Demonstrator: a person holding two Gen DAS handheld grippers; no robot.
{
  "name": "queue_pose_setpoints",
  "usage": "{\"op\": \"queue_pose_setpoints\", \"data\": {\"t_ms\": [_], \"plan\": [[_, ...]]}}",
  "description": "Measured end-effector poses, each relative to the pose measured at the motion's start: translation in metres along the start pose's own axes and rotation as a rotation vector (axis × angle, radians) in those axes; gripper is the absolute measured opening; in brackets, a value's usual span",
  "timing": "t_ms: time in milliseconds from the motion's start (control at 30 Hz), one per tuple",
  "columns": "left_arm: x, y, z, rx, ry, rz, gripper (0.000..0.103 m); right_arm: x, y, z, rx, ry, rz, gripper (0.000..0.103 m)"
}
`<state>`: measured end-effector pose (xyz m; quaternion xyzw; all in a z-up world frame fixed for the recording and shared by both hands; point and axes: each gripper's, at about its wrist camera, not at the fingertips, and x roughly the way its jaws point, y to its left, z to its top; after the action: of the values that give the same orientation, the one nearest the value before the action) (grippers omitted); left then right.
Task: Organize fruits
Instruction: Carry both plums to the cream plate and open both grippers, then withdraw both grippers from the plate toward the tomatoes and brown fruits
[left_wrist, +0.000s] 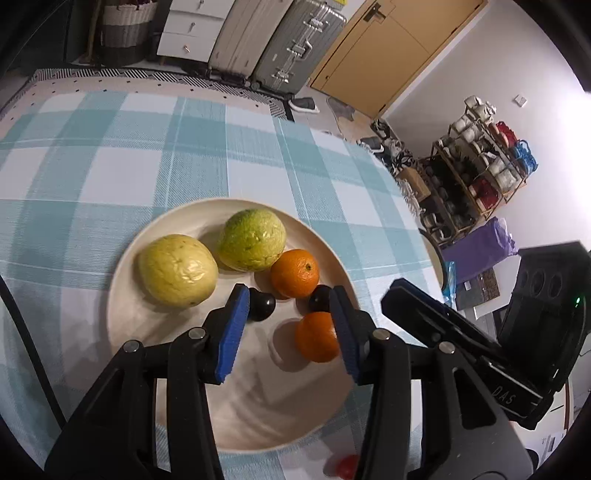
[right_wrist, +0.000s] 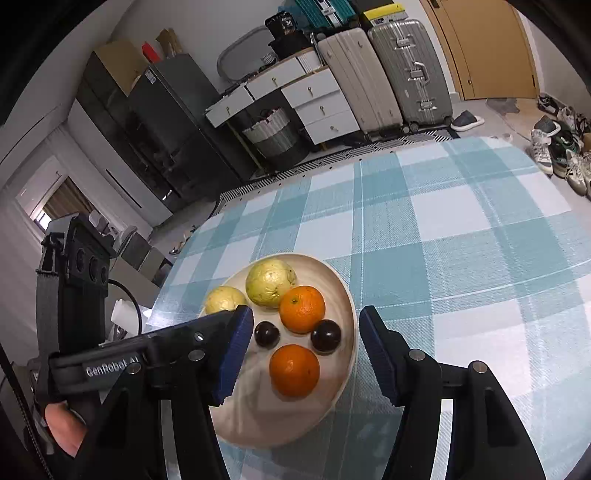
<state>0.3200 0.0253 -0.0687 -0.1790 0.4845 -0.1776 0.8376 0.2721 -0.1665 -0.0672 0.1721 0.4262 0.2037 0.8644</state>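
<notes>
A cream plate (left_wrist: 258, 387) on the checked tablecloth holds two yellow-green fruits (left_wrist: 177, 271) (left_wrist: 253, 240), two oranges (left_wrist: 295, 273) (left_wrist: 316, 338) and two dark plums (left_wrist: 262, 304) (left_wrist: 319, 299). My left gripper (left_wrist: 290, 295) hovers open over the plate's near half, its blue pads touching no fruit. One finger (left_wrist: 406, 299) of the right gripper shows beside it on the right. In the right wrist view, my right gripper (right_wrist: 306, 315) is open above the same plate (right_wrist: 258, 406), with the near orange (right_wrist: 294, 370) and the plums (right_wrist: 266, 334) below the gap.
A small red fruit (left_wrist: 347, 467), blurred, lies on the cloth at the plate's near edge. A hand (right_wrist: 62, 424) holds the left gripper's handle. The tablecloth (right_wrist: 461, 240) stretches beyond the plate. Suitcases (right_wrist: 406, 70), drawers and a shelf rack (left_wrist: 476, 173) stand past the table.
</notes>
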Motion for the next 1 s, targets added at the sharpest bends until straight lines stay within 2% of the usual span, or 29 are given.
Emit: {"op": "queue_pose_setpoints", "data": {"t_ms": [133, 333, 500, 600, 700, 800, 1000], "plan": [[-0.023, -0.003, -0.004, -0.003, -0.030, -0.007, 0.048, -0.020, 0.006, -0.002, -0.017, -0.022, -0.006, 0.062], [-0.059, -0.013, -0.015, 0.003, -0.072, 0.002, 0.050, -0.059, 0.012, -0.010, -0.022, -0.069, -0.014, 0.068], [-0.093, -0.027, -0.037, 0.025, -0.119, 0.032, 0.061, -0.093, 0.019, -0.023, -0.039, -0.103, -0.033, 0.077], [-0.106, -0.032, -0.048, 0.034, -0.133, 0.029, 0.062, -0.107, 0.025, -0.031, -0.062, -0.099, -0.031, 0.078], [-0.119, -0.043, -0.063, 0.068, -0.149, 0.059, 0.064, -0.123, 0.032, -0.042, -0.090, -0.112, -0.055, 0.078], [-0.130, -0.051, -0.078, 0.083, -0.166, 0.077, 0.079, -0.133, 0.034, -0.053, -0.093, -0.108, -0.060, 0.080], [-0.139, -0.058, -0.111, 0.102, -0.166, 0.109, 0.083, -0.149, 0.037, -0.074, -0.115, -0.101, -0.070, 0.087]]}}
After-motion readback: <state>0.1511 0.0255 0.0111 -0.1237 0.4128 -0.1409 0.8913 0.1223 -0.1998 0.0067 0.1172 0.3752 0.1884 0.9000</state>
